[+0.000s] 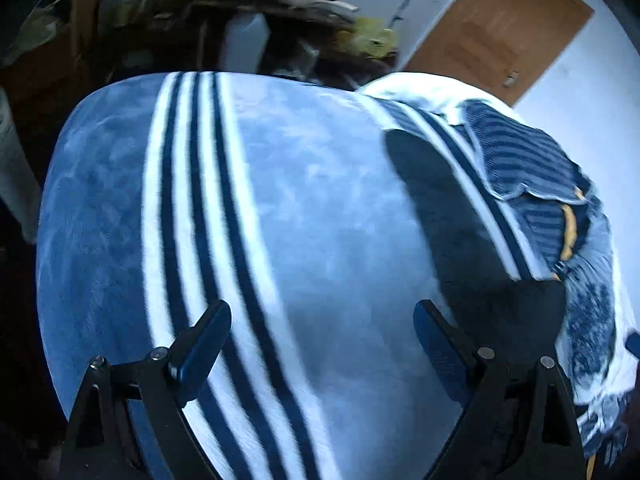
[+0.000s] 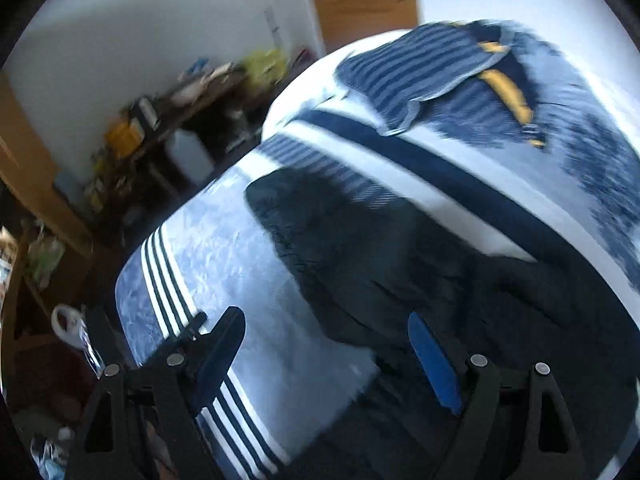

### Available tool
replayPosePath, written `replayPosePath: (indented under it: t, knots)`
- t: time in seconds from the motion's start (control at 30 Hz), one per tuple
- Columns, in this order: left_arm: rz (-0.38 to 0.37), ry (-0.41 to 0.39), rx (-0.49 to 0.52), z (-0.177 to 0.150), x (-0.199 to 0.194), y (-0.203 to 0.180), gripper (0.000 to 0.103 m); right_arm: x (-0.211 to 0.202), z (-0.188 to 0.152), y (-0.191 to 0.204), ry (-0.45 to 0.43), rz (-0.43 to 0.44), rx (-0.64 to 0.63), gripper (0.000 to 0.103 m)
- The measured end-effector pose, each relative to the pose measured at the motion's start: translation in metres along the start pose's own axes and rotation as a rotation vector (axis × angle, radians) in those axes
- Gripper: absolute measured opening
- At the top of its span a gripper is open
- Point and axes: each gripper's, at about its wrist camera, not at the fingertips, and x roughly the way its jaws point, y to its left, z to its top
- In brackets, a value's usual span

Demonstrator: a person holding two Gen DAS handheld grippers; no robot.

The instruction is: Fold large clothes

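Observation:
A dark garment (image 2: 392,264) lies spread on a bed covered by a blue blanket (image 1: 312,200) with white and navy stripes. In the left wrist view the dark garment (image 1: 460,232) is a long strip to the right. A blue striped garment with yellow trim (image 2: 440,76) lies further back, also seen in the left wrist view (image 1: 528,168). My left gripper (image 1: 320,340) is open and empty above the blanket, left of the dark garment. My right gripper (image 2: 324,352) is open and empty over the dark garment's near edge.
A cluttered dark table (image 1: 280,8) with yellow items stands beyond the bed, also in the right wrist view (image 2: 180,120). A wooden door (image 1: 496,28) and white wall are behind. The left gripper's body (image 2: 80,332) shows at the left of the right wrist view.

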Motion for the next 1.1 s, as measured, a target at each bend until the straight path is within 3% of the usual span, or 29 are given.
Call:
replayPosePath:
  t: [0.1,0.27,0.5,0.67,0.7,0.77,0.8,0.97,1.1]
  knots:
    - [0.025,-0.022,-0.015,0.008,0.001,0.009,0.092,0.058,0.027,0.021,0.045,0.005,-0.032,0.086]
    - [0.036,0.009,-0.065,0.011,0.011,0.019,0.092,0.17,0.064,0.063,0.151,-0.039,-0.118,0.086]
    - [0.044,0.014,-0.105,0.015,0.015,0.031,0.092,0.271,0.105,0.095,0.167,-0.132,-0.182,0.086]
    - [0.04,0.029,-0.12,0.018,0.019,0.035,0.092,0.32,0.106,0.101,0.154,-0.241,-0.232,0.081]
    - [0.037,0.029,-0.115,0.018,0.018,0.034,0.092,0.321,0.103,0.103,0.124,-0.249,-0.241,0.077]
    - [0.038,0.025,-0.106,0.018,0.016,0.032,0.092,0.313,0.105,0.106,0.116,-0.239,-0.23,0.039]
    - [0.029,0.021,-0.101,0.017,0.014,0.03,0.092,0.305,0.108,0.106,0.11,-0.249,-0.217,0.01]
    - [-0.019,-0.007,-0.058,0.015,0.003,0.012,0.092,0.205,0.125,0.09,-0.066,-0.094,-0.116,0.008]
    - [-0.099,-0.041,0.034,0.01,-0.014,-0.016,0.092,0.08,0.12,0.05,-0.227,0.029,0.008,0.008]
